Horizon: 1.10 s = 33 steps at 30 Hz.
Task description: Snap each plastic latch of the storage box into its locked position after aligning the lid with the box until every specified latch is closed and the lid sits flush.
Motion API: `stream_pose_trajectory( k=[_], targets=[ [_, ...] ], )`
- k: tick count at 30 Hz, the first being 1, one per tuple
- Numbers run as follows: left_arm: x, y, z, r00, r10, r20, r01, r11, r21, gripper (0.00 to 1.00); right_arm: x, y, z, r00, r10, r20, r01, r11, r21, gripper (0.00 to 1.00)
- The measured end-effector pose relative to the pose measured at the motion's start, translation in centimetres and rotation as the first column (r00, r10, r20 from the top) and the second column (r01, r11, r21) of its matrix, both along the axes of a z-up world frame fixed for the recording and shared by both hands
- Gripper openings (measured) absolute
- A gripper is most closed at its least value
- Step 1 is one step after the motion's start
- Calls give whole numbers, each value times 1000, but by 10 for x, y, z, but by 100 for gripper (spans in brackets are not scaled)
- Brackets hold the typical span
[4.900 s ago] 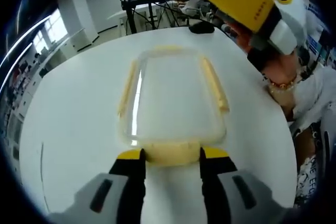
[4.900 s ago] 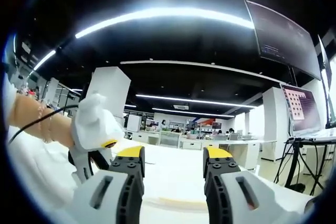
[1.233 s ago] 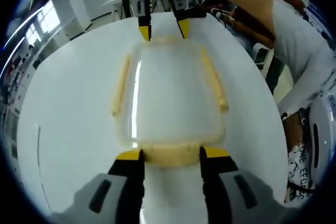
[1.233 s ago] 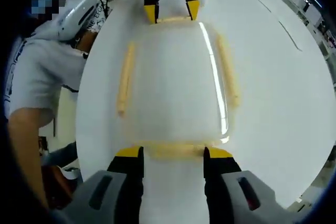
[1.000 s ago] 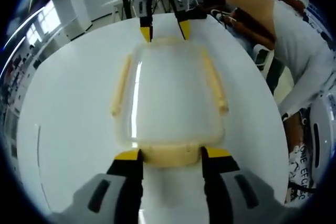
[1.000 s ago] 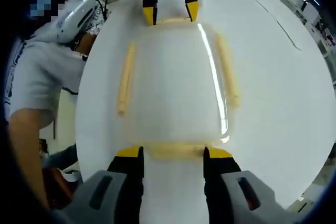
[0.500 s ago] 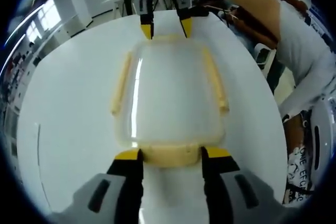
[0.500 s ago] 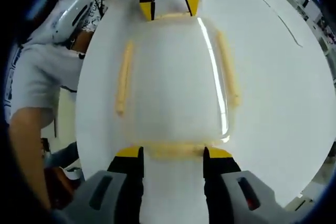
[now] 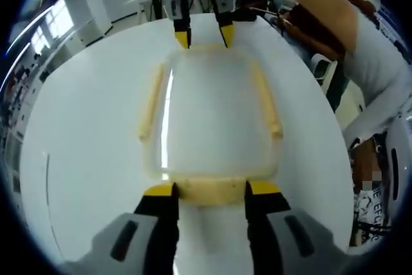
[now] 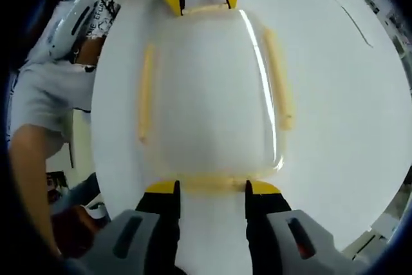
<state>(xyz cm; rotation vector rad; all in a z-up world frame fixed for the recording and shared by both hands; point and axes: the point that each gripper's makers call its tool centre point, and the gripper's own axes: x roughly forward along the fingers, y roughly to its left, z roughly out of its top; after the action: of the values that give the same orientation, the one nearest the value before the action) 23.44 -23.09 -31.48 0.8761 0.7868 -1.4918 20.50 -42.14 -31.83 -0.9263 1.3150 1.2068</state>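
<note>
A clear storage box with its lid (image 9: 209, 114) (image 10: 206, 94) on lies on a round white table (image 9: 84, 127). Pale yellow latches run along its long sides (image 9: 151, 104) (image 9: 267, 104) and both short ends. My left gripper (image 9: 209, 190) is open, its yellow-tipped jaws on either side of the near end latch (image 9: 209, 195). At the opposite end, my right gripper (image 9: 201, 35) is also open around the far end latch. In the right gripper view, my right gripper (image 10: 211, 188) straddles its end latch (image 10: 211, 182), with my left gripper (image 10: 201, 1) at the far end.
The person holding the grippers stands beside the table, their white sleeve (image 9: 376, 69) on the right of the left gripper view and their body (image 10: 51, 88) on the left of the right gripper view. The table edge (image 10: 380, 178) is near. Office furniture stands behind.
The right gripper's view has edged forward and the box looks slightly larger in it. Both pairs of jaws stand a little closer together around their end latches. The box has not moved.
</note>
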Motion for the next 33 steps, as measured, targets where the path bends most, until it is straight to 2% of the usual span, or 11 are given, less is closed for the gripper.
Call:
stream_pose_trajectory(
  k=[7, 21, 22, 23, 24, 25, 26, 28, 29, 31, 33],
  targets=[
    [0, 2, 4, 1000, -9, 4, 9, 1000, 13, 39, -4, 0, 8, 999, -27, 25, 28, 999, -16, 38],
    [0, 24, 52, 999, -3, 40, 4, 1000, -22, 39, 0, 25, 69, 988, -33, 149, 25, 998, 51, 38],
    [0, 27, 55, 999, 1, 38, 0, 1000, -27, 39, 4, 35, 74, 985, -32, 170, 17, 996, 88, 37],
    [-1, 29, 60, 1000, 5, 31, -4, 999, -33, 39, 5, 43, 78, 984, -32, 177, 9, 992, 125, 7],
    [-10, 26, 66, 997, -74, 34, 76, 995, -71, 39, 22, 57, 93, 966, -23, 259, -27, 982, 188, 7],
    [-17, 29, 69, 1000, -21, -18, 20, 998, -63, 39, 32, 75, 108, 953, -146, 264, 58, 947, 315, 0],
    [-13, 24, 76, 999, -31, -11, 30, 995, -98, 38, 32, 92, 118, 956, -112, 271, -1, 923, 384, 0],
    [5, 34, 69, 998, -2, 56, 5, 999, -42, 38, 28, 107, 109, 974, -90, 206, 0, 917, 398, 0],
    [9, 36, 65, 998, 31, 45, -30, 999, -31, 38, 40, 101, 95, 964, -158, 215, 77, 937, 341, 0],
    [20, 41, 53, 996, 62, 64, -60, 998, -29, 38, 38, 95, 65, 970, -60, 237, -11, 958, 286, 0],
    [18, 48, 47, 997, 57, 46, -57, 998, 2, 38, 36, 92, 47, 972, -87, 217, 19, 954, 298, 0]
  ],
)
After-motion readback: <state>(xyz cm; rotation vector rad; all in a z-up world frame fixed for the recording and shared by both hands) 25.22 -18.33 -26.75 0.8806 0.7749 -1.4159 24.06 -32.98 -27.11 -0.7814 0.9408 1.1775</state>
